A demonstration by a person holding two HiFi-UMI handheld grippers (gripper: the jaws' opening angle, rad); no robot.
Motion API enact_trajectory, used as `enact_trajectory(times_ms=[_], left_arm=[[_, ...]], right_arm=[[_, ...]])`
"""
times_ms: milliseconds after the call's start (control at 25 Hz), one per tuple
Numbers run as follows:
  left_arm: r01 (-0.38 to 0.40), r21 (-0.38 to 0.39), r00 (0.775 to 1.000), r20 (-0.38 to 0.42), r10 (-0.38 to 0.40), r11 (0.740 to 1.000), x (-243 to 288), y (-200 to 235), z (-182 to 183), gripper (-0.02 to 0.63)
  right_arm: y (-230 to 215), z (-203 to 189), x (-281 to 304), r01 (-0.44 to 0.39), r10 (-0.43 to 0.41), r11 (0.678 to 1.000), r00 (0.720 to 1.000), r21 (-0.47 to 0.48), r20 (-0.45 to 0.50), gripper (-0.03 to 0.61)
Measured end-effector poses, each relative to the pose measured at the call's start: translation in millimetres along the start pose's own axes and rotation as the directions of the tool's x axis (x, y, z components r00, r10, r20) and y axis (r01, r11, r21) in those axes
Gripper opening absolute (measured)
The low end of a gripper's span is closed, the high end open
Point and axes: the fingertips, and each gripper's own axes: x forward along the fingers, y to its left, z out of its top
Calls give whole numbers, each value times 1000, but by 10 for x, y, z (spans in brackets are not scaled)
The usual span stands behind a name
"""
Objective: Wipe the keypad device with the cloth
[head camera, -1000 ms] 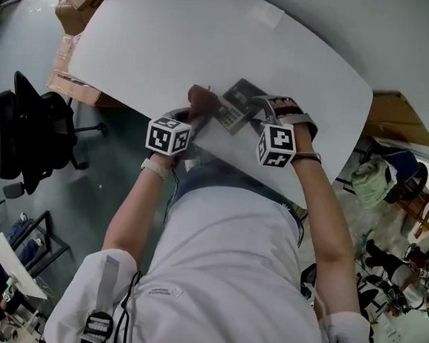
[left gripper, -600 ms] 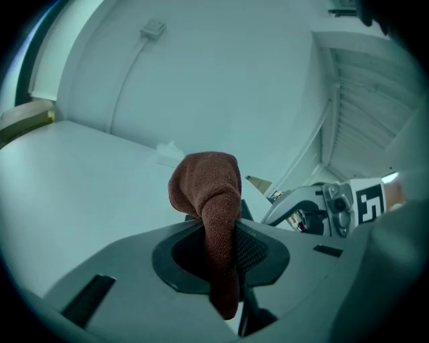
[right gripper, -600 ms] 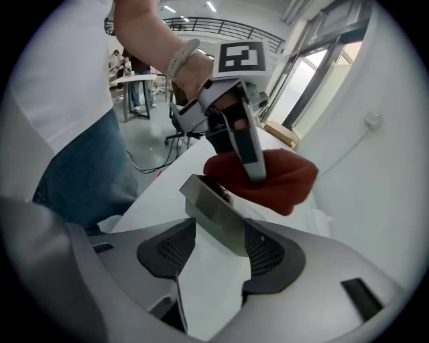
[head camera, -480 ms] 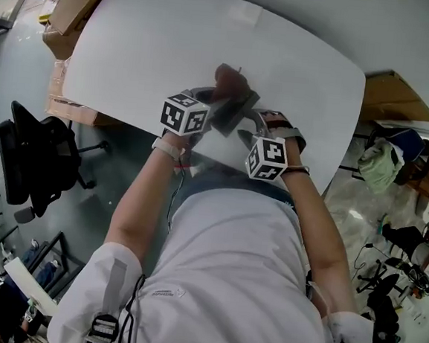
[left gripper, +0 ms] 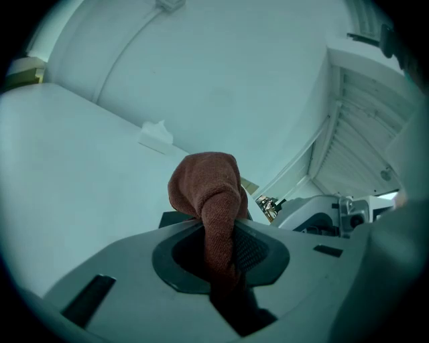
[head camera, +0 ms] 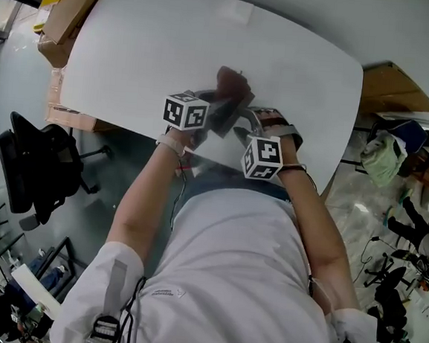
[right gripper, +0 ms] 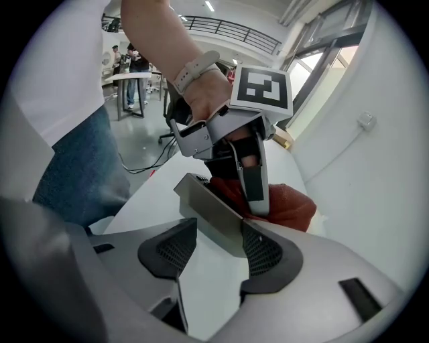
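A reddish-brown cloth (head camera: 233,83) is bunched in my left gripper (head camera: 219,102), which is shut on it; in the left gripper view the cloth (left gripper: 209,194) rises from between the jaws. The grey keypad device (head camera: 227,116) is tilted up off the white table (head camera: 136,41), one edge clamped by my right gripper (head camera: 241,128). In the right gripper view the device's slab (right gripper: 211,214) sits between the pads, and the left gripper's fingers (right gripper: 255,181) press the cloth (right gripper: 285,204) against its far side. The keys are hidden.
Cardboard boxes (head camera: 64,12) stand off the table's far left corner and a flat cardboard sheet (head camera: 394,86) off its right. A black office chair (head camera: 39,167) is on the floor at left. A small white piece (left gripper: 157,135) lies farther along the table.
One second ago the device lay flat with its keys showing. Since then it has been tipped up in the right gripper and the cloth has moved against it.
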Motion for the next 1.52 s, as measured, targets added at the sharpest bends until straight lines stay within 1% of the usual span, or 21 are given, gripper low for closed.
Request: enact_trajectory(times_ms=[160, 280, 520, 600, 720, 800, 960, 1080, 1120, 1240, 1360, 1520], left_arm=[[8, -25, 1000, 8, -8, 1000, 5, 34, -10, 75], [-16, -53, 1000, 26, 17, 998, 6, 99, -6, 75], [-59, -79, 997, 39, 62, 995, 4, 185, -2, 75], [-69, -77, 997, 36, 72, 995, 4, 198, -1, 75], [-80, -40, 996, 24, 81, 996, 7, 159, -4, 75], [-58, -45, 998, 7, 58, 997, 1, 80, -11, 75], [32, -54, 999, -33, -34, 998, -1, -151, 11, 75], [103, -68, 994, -26, -105, 992, 21, -329, 78, 75], [108, -65, 994, -26, -110, 992, 33, -354, 93, 75], [90, -46, 995, -32, -92, 995, 66, -317, 90, 75], [78, -75, 996, -26, -81, 994, 69, -239, 76, 75], [33, -88, 999, -15, -34, 996, 69, -100, 61, 75]], right_arm=[[3, 4, 8, 2, -2, 1000, 1000, 6, 3, 222], [-3, 3, 17, 6, -6, 1000, 1000, 8, -2, 222], [-19, 12, 30, 28, -28, 999, 1000, 29, -7, 222], [-22, 14, 33, 33, -32, 999, 999, 35, -13, 222], [-18, 0, 34, 32, -32, 999, 999, 32, -21, 222], [-15, -13, 30, 31, -30, 999, 999, 27, -24, 222], [-15, -24, 25, 34, -33, 999, 999, 25, -27, 222], [-17, -25, 26, 33, -33, 999, 999, 18, -32, 222], [-23, -25, 26, 33, -32, 999, 999, 16, -32, 222], [-36, -23, 27, 36, -36, 999, 999, 10, -35, 222], [-27, -17, 28, 37, -37, 999, 999, 9, -39, 222], [-23, -6, 40, 33, -33, 999, 999, 17, -38, 222]])
